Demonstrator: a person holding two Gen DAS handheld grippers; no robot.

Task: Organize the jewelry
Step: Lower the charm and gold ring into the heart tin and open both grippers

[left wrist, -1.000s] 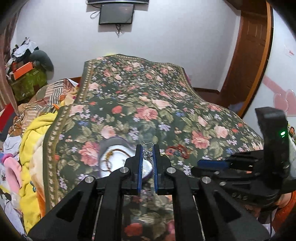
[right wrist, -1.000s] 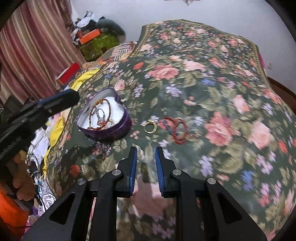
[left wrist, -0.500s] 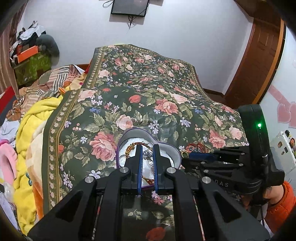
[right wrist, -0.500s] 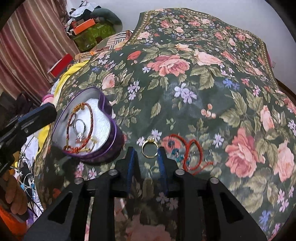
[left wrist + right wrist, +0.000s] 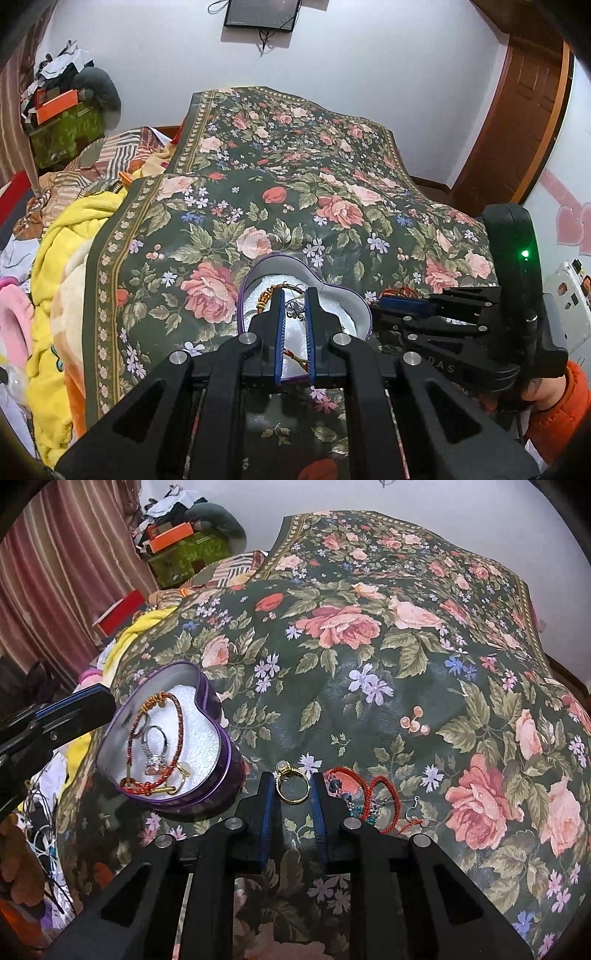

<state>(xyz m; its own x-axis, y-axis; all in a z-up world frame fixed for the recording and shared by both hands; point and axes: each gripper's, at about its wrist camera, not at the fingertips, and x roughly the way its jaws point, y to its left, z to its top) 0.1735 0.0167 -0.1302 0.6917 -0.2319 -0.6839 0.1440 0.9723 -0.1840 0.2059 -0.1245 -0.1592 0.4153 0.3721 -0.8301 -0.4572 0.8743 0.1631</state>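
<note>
The left gripper is narrowly parted over the purple heart-shaped tin with white foam lining; a small silver earring sits between its blue pads, contact unclear. The right gripper is parted on the floral bedspread, its pads flanking the gold ring just right of the tin. A red cord bracelet lies further right.
</note>
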